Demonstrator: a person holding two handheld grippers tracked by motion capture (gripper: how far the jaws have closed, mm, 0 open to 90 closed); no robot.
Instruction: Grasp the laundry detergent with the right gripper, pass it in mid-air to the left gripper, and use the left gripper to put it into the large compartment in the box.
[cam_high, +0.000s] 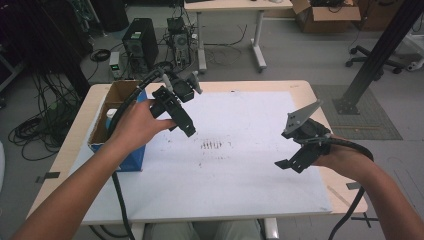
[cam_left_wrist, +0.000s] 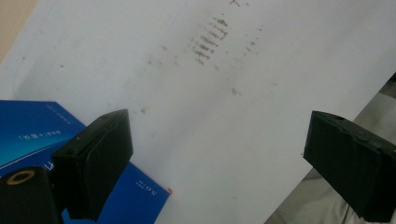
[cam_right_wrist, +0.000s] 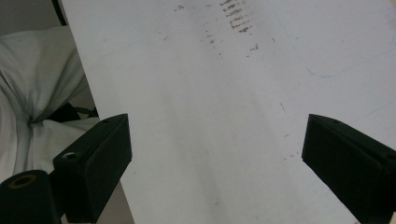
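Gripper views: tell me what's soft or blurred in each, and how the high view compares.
Left gripper view: jaws soft-edged up close, box print slightly blurred, sheet smudges clearer. Right gripper view: jaws equally soft, sheet marks fairly sharp. High view: even, dim light, no glare, mild blur overall.

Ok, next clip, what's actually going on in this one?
A person holds a gripper in each hand above a white board on the table. Neither is handling anything: the left gripper and the right gripper both hang open over the bare board with nothing between the fingers. A blue cardboard box sits open at the table's left edge, beside the left hand, untouched. The board carries a patch of brownish smudges near its middle.
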